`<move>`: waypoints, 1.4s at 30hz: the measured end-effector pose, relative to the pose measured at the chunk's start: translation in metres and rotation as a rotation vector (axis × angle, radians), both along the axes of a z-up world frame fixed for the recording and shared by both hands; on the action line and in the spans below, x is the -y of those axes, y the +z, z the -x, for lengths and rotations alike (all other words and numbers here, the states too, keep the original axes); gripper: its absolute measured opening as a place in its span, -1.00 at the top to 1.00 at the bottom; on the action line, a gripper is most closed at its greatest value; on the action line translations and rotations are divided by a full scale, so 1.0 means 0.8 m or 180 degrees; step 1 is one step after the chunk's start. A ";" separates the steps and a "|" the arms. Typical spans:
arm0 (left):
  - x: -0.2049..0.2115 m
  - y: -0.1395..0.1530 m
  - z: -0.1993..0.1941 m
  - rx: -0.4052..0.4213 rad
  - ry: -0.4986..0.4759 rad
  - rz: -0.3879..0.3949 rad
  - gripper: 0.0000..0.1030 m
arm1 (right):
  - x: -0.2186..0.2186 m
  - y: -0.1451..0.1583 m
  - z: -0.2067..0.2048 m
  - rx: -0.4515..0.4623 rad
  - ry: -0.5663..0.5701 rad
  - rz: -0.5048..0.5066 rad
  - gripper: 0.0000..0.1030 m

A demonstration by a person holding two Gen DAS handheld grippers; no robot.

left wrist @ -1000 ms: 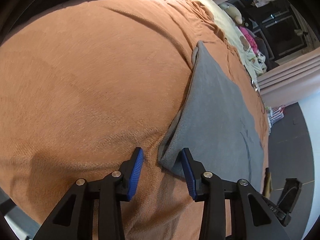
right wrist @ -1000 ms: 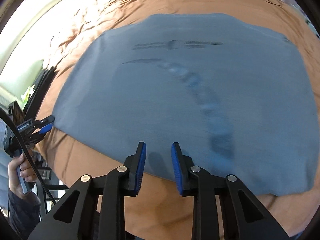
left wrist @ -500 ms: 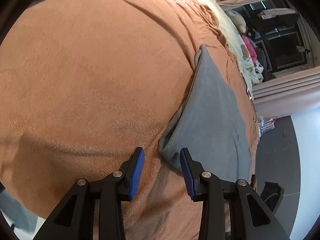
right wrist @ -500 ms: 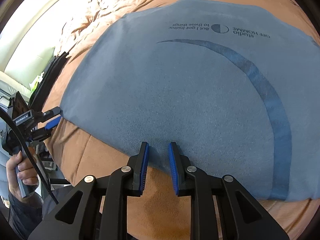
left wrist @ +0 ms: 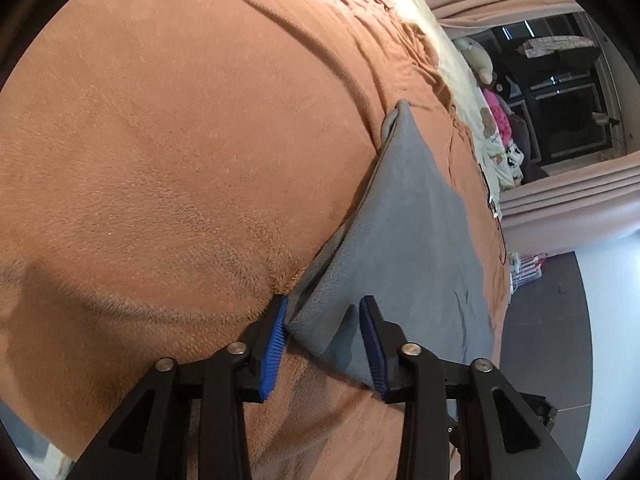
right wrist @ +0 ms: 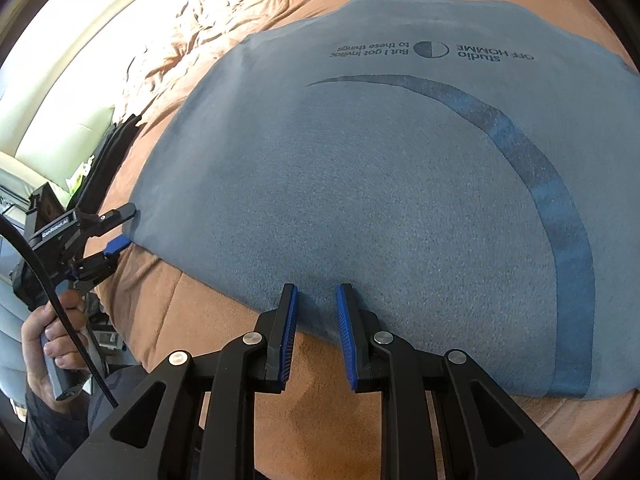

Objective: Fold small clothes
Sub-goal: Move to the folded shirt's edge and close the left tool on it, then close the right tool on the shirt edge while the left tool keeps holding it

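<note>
A grey-blue T-shirt (right wrist: pixel 380 184) with a dark curved stripe and upside-down print lies flat on the orange blanket (right wrist: pixel 224 312). My right gripper (right wrist: pixel 316 300) is open, its blue pads set on either side of the shirt's near hem. In the left wrist view the same shirt (left wrist: pixel 408 232) runs away from me, and its near corner sits between the open pads of my left gripper (left wrist: pixel 324 312). From the right wrist view the left gripper (right wrist: pixel 126 227) shows at the shirt's left corner, held by a person's hand (right wrist: pixel 52 328).
The orange blanket (left wrist: pixel 160 160) covers a bed and rumples toward the far end. Dark folded clothes (right wrist: pixel 108 160) lie at the bed's left edge. Soft toys (left wrist: pixel 484 64), pale curtains (left wrist: pixel 568 204) and dark floor (left wrist: pixel 552 320) lie beyond the bed.
Both grippers have moved forward onto the shirt. The left now has the corner between its pads, and the right has reached the near hem. The shirt lies still.
</note>
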State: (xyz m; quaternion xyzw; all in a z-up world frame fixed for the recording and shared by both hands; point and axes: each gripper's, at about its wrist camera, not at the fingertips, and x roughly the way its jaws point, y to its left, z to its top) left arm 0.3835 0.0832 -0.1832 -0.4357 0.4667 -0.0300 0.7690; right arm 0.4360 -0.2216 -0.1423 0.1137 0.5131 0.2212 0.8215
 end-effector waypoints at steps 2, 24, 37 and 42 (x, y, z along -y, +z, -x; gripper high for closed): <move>0.000 0.003 0.000 -0.0030 0.0001 -0.0031 0.73 | 0.000 0.002 0.001 -0.0003 -0.0025 -0.0012 0.66; 0.016 0.045 -0.004 0.0349 0.0036 -0.0354 0.85 | 0.021 0.045 -0.043 0.0103 -0.0422 0.0334 0.76; 0.006 0.034 -0.002 0.0110 0.0193 -0.0160 0.86 | -0.001 0.044 -0.138 0.0186 -0.0485 0.0634 0.85; 0.004 0.028 -0.005 0.0024 0.0200 -0.0154 0.86 | -0.003 0.034 -0.172 0.0170 -0.0447 0.0771 0.86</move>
